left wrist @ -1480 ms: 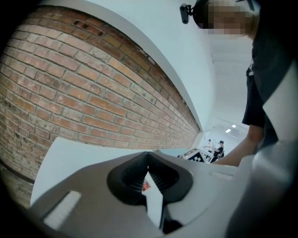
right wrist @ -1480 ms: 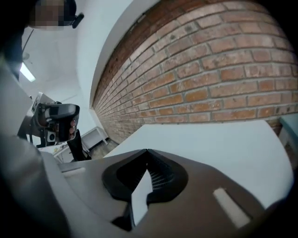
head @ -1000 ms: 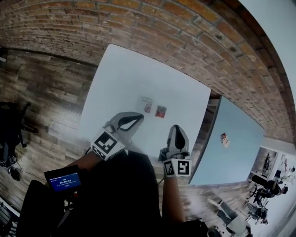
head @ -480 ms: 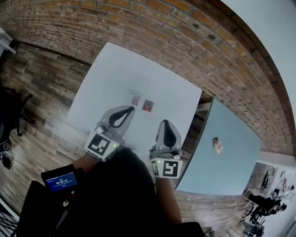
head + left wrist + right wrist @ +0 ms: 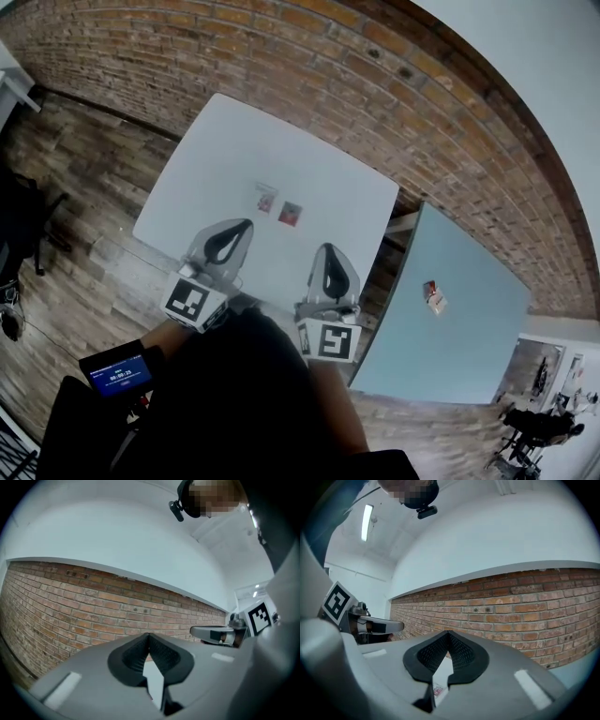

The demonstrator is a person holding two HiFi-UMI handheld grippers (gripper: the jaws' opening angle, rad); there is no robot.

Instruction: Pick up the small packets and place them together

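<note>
A brick wall (image 5: 375, 84) runs across the top of the head view, with a wooden floor (image 5: 84, 178) at its foot on the left. A white table (image 5: 216, 150) stands with its far edge close to the wall. A pale blue table (image 5: 459, 356) stands to its right. Only a narrow gap separates their nearest corners, while the floor to the left of the white table lies open up to a dark chair (image 5: 19, 234) at the frame's edge.

Both grippers hang over the white table's near edge, side by side and apart from each other. The left gripper (image 5: 246, 225) is clenched on nothing – in its own view the jaw tips (image 5: 149, 634) meet with only the tabletop showing below them. The right gripper (image 5: 330, 249) is likewise closed and empty, its tips (image 5: 448, 632) together.

Two small packets lie near the middle of the white table, beyond the grippers and clear of every edge – a pale packet (image 5: 266, 201) and, just beside it on the right, a red packet (image 5: 290, 214), with bare surface all round. A third packet (image 5: 431, 295) lies well apart on the blue table, near its far edge.
</note>
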